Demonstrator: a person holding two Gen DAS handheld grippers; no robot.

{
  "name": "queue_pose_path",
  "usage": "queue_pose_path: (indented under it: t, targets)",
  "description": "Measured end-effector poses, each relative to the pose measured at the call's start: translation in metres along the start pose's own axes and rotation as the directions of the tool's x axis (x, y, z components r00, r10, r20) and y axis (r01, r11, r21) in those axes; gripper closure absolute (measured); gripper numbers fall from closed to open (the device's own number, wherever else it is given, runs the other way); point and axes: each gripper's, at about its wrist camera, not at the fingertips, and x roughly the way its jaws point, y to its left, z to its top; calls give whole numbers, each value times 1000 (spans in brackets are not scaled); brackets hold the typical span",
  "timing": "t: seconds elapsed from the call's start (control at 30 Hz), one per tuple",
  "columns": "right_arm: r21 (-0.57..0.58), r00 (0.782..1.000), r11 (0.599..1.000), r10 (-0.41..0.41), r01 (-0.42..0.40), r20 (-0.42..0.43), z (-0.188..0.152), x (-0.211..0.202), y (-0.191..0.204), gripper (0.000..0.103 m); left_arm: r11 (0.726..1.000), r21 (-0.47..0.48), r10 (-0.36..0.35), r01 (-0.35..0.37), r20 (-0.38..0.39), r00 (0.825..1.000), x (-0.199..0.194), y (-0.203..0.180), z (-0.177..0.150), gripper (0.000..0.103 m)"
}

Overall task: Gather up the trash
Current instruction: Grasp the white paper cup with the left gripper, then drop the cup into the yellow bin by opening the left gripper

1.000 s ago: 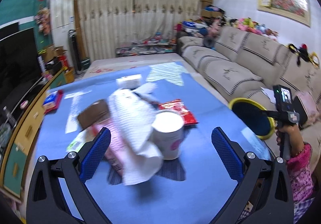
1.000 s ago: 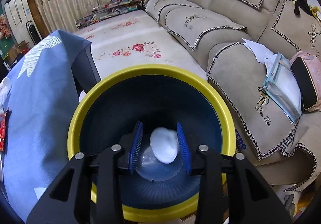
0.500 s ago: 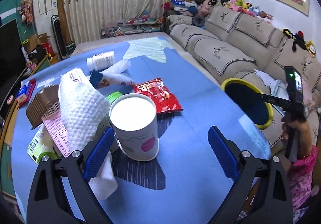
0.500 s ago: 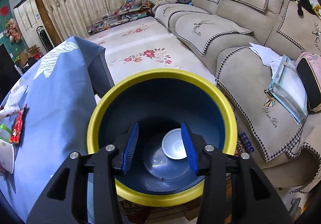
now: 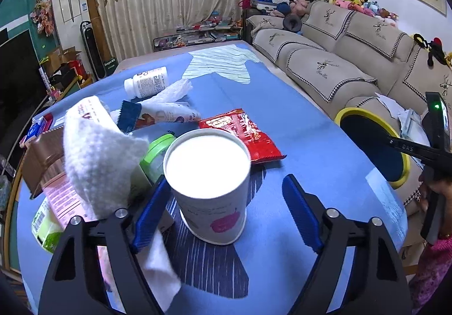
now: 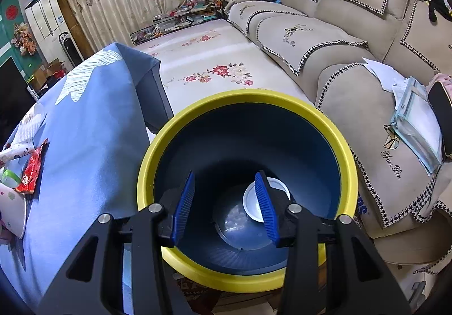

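Observation:
A white paper cup (image 5: 209, 185) with a pink apple print stands upright on the blue tablecloth (image 5: 296, 128). My left gripper (image 5: 226, 210) is open, its jaws on either side of the cup, not touching it. My right gripper (image 6: 226, 202) is open and empty over the yellow-rimmed dark blue bin (image 6: 245, 182), which holds a white lid (image 6: 254, 202) on its bottom. The bin also shows in the left wrist view (image 5: 373, 142), beside the table's right edge.
Near the cup lie a red snack packet (image 5: 243, 131), a white cloth (image 5: 96, 162), a green-lidded jar (image 5: 158, 151), a pink box (image 5: 62, 196), a brown holder (image 5: 42, 154), a wrapper tube (image 5: 163, 114) and a white bottle (image 5: 147, 83). A beige sofa (image 6: 325, 41) runs along the right.
My left gripper has moved closer to the cup, which now sits between its jaws. My right gripper has let go of the white lid, opened wider and pulled back up.

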Motion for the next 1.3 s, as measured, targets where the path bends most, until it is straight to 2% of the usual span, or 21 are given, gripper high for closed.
queue_pose_path:
  t: [0.03,0.1,0.17,0.33,0.43,0.6,0.73,1.0,1.17,1.3]
  targets:
    - [1,1000,1000,1,-1,-2,0,1,0,60,1000,-3,0,0,-2,1000,3,0,1,30]
    - [1,1000,1000,5,-5,-4,-1,2,0,60,1000,-13,3,-3,-9,1000,8,1,2,46]
    - [2,1000,1000,10,-10,-3,-2,1,-1,60,999,-34,1,-1,-13,1000,11,4,3,49]
    - [13,999,999,36,-36,9,-4,-6,-5,60,1000,-19,10,-11,-10,1000,-4,2,1,50]
    - [16,998,998,54,-54,20,-4,-13,-9,60,1000,-1,-26,26,8,1000,-23,-5,2,50]
    - [30,998,999,34,-36,50,-2,-25,-21,60,993,58,-102,99,65,993,-48,-33,16,50]
    - [52,997,999,6,-10,73,-4,-36,-36,60,977,111,-188,180,62,980,-42,-66,32,50]
    - [118,994,993,-37,25,104,-10,-55,-78,60,914,222,-348,341,-8,938,1,-165,65,50]
    - [148,993,988,-49,33,106,-13,-57,-95,60,885,280,-373,372,-50,926,36,-226,78,50]
    - [171,992,984,-67,48,106,-15,-58,-109,56,885,294,-352,362,-87,932,70,-259,86,49]
